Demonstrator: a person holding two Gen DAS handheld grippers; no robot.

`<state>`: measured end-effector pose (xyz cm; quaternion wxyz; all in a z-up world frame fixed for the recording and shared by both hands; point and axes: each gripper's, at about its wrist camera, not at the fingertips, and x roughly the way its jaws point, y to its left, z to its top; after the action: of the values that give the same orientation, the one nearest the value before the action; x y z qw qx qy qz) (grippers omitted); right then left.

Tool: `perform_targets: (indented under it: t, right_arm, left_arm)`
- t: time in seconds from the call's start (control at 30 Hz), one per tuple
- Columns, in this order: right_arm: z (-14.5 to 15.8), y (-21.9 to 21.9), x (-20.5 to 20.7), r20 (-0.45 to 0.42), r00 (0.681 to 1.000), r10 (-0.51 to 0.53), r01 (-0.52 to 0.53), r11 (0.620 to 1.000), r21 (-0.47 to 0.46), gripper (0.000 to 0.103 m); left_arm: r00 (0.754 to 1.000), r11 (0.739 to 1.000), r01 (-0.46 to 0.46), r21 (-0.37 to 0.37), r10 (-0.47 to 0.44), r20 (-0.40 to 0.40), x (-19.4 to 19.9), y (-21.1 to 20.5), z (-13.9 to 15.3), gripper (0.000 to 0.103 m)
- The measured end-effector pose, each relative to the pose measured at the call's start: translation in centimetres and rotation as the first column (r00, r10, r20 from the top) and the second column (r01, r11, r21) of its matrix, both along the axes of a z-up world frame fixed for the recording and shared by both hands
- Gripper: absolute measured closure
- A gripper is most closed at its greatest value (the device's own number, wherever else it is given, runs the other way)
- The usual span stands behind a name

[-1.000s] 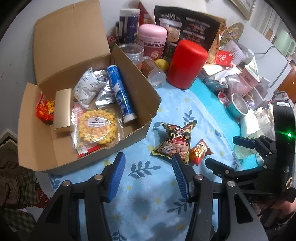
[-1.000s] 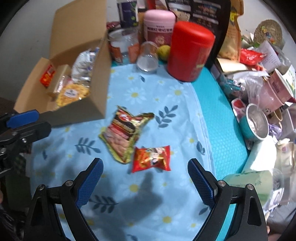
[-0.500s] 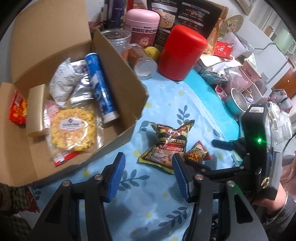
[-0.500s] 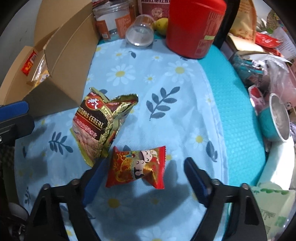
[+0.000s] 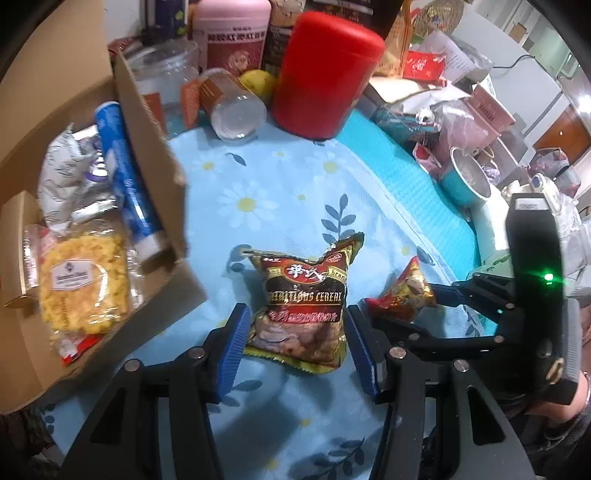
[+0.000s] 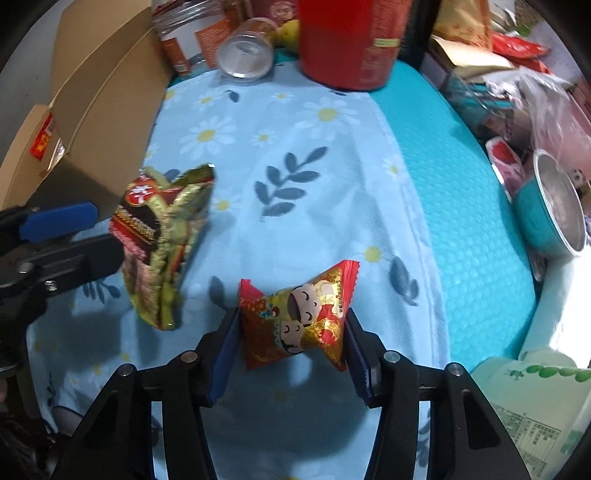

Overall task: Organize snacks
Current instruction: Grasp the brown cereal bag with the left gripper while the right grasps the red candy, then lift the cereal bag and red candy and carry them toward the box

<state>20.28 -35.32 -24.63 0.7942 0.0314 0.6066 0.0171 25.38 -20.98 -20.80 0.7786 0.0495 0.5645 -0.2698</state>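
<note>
A dark red and gold cereal bag (image 5: 303,299) lies on the flowered blue cloth, just right of the open cardboard box (image 5: 147,122). My left gripper (image 5: 295,336) points down over it, open, with a blue pad on either side of the bag's lower half. In the right wrist view the same bag (image 6: 159,240) stands bunched beside the left fingers (image 6: 59,221). A small red snack packet (image 6: 295,317) sits between the pads of my right gripper (image 6: 291,332). The jaws are closing and the pads press its two sides, pinching it into a bow shape.
The box holds a yellow snack bag (image 5: 81,280), a blue tube (image 5: 125,177) and silver packets. Behind stand a red canister (image 5: 325,74), a clear jar on its side (image 5: 236,114) and a pink tub (image 5: 232,33). A teal pot (image 5: 465,177) and clutter crowd the right.
Both grippers have come down toward the cloth. The left one now straddles the cereal bag. The right jaws have narrowed from wide apart onto the red packet, which has crumpled.
</note>
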Motion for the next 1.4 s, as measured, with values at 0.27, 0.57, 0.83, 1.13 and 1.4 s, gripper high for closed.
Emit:
perform_targets:
  t: [0.27,0.57,0.83,1.13,1.4]
  right_arm:
    - [0.0,-0.3,0.0,0.004,1.000,0.009,-0.009,1.000,-0.012,0.050]
    - [-0.2,0.6,-0.2,0.021,0.999,0.030,-0.029,0.998,-0.054,0.053]
    - [-0.1,0.8,-0.5,0.013,1.000,0.013,-0.012,0.999,-0.034,0.059]
    - [0.9,2.9,-3.9,0.007,1.000,0.007,-0.007,0.999,0.036,0.059]
    - [1.6,6.8,-7.0,0.002,0.998,0.060,-0.060,0.996,0.072,0.059]
  left_arm:
    - [0.998,0.998,0.053,0.016,-0.052,-0.042,1.0,-1.8,-2.1,0.051]
    - [0.995,0.998,0.057,-0.004,-0.057,-0.083,1.7,-2.7,-4.3,0.043]
    - [0.995,0.998,0.049,0.026,-0.046,-0.087,0.3,-2.5,-4.0,0.059]
    - [0.993,0.999,0.009,0.043,-0.004,-0.115,-3.6,1.2,-3.0,0.060]
    - [0.992,0.998,-0.042,0.055,0.049,-0.116,-8.0,5.2,-1.8,0.060]
